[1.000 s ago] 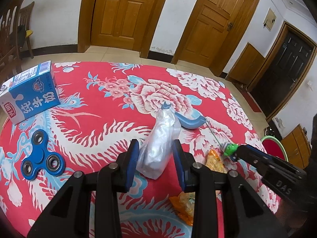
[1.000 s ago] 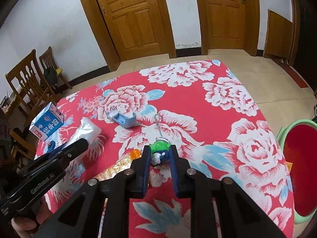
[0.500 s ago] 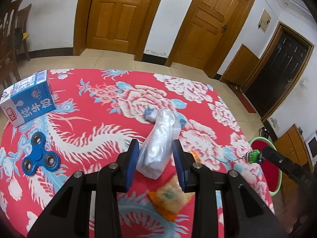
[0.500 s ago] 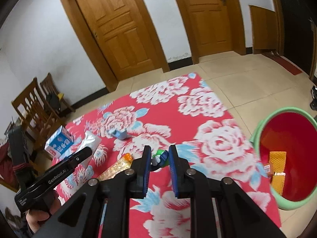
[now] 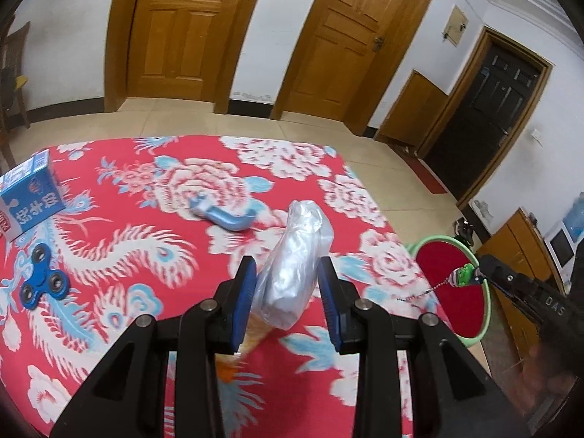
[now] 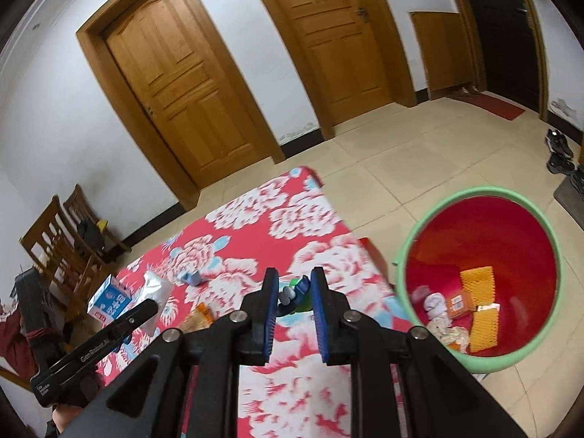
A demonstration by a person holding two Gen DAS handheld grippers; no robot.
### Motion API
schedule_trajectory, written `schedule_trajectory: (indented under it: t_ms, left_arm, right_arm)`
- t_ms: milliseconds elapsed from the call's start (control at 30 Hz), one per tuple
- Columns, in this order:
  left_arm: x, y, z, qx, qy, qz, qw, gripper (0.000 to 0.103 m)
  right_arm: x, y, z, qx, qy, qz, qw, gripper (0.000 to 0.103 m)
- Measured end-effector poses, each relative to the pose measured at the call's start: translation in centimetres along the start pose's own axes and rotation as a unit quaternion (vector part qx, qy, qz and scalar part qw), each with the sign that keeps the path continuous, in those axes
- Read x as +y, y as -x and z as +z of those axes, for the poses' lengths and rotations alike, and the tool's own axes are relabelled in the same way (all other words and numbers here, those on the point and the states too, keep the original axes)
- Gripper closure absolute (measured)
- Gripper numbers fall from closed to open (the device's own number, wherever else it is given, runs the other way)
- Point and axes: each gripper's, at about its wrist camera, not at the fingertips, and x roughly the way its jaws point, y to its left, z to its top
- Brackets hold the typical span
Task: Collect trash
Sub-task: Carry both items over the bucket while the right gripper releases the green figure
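both grippers loaded. left gripper (image 5: 286, 294) has its pads closed on a silvery plastic bag (image 5: 295, 266), pinched around the lower-middle, top end sticking up and forward past the fingertips, clear of the red floral tablecloth (image 5: 146, 255). right gripper (image 6: 294, 301) is clamped on a small green-and-blue toy keychain (image 6: 295, 290); in the left view it sits at the finger tips over the bin with its bead chain (image 5: 425, 292) trailing back toward the table.

target is the red bin with green rim (image 6: 405, 255) on the floor off the table's right edge, already holding some wrappers.

handling, my read: bag looks light, soft, crinkly, slick film. it will deform and could slide out if the grip loosens, so a mid-body pinch across bunched layers is the right hold, not a loose corner. keychain is small and rigid; hold the body, not the chain, which swings and could snag the rim.

on the table: orange snack wrapper (image 6: 199, 315), blue plastic piece (image 5: 222, 217), milk carton (image 5: 31, 197), blue fidget spinner (image 5: 43, 281).
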Motion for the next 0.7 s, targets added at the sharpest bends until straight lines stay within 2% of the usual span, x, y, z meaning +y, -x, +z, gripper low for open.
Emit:
schedule_trajectory:
  t_ms: [367, 700]
  left_arm:
    - [-5.1, -0.9, -0.3, 0.018, -0.033, -0.037, 0.9986, 0.068]
    - [-8.9, -2.4, -1.1, 0.043, -0.065, -0.053, 0.9956, 0.068]
  right_arm:
    - [-5.1, 3.3, 0.8, -0.039, -0.044, -0.03, 0.998, 0.083]
    - [-9.8, 3.5, 0.6, -0.042, -0.089, -0.058, 0.993, 0.083]
